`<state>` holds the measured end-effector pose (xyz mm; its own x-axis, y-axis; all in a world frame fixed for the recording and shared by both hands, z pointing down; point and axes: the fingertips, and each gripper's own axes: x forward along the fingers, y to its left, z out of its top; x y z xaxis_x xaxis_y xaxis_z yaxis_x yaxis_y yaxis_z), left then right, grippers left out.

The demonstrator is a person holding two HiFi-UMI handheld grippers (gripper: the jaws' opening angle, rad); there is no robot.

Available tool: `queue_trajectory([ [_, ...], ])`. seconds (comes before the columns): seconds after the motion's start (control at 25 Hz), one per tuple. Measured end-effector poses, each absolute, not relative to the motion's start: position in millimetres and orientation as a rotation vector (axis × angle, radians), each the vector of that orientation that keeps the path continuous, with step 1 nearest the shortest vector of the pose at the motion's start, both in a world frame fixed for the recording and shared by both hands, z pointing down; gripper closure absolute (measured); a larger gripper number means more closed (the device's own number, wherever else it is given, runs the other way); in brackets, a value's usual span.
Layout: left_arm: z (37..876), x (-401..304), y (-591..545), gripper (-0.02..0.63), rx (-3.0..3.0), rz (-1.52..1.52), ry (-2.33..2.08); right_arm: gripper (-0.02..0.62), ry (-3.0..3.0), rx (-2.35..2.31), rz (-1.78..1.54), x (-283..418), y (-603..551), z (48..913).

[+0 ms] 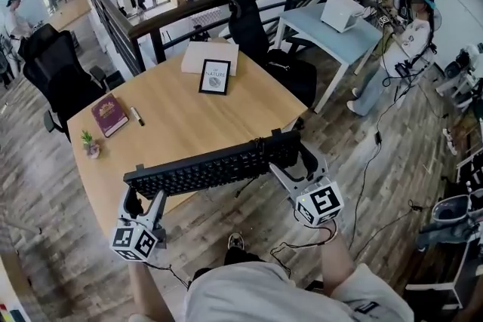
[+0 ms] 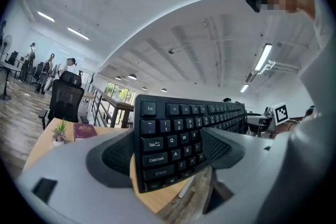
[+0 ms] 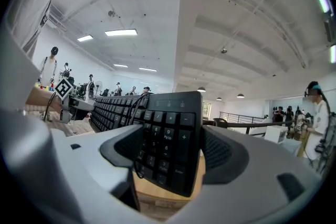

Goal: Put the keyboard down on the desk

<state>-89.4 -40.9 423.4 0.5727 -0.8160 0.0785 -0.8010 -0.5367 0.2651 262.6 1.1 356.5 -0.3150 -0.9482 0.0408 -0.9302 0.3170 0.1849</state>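
Observation:
A long black keyboard [image 1: 215,166] hangs level over the near edge of the wooden desk [image 1: 181,121], held at both ends. My left gripper [image 1: 143,200] is shut on the keyboard's left end [image 2: 170,144], the Esc and Tab keys showing between its jaws. My right gripper [image 1: 290,166] is shut on the right end [image 3: 168,147], where the number pad sits between its jaws. The keyboard's cable hangs below its middle. The keys face up and toward me.
On the desk lie a maroon book [image 1: 109,115], a black marker [image 1: 136,116], a small potted plant [image 1: 90,143], a framed card [image 1: 215,76] and a white board [image 1: 210,57]. Black office chairs [image 1: 56,72] stand at the far-left and far-right sides. A person [image 1: 404,41] stands at the right.

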Motion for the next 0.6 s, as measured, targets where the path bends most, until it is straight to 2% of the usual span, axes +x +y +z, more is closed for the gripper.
queue_trajectory([
  [0.6,474.0,-102.3,-89.3,0.198,2.355,0.013,-1.471,0.261,-2.489,1.577,0.016,254.6,-93.2,419.4],
])
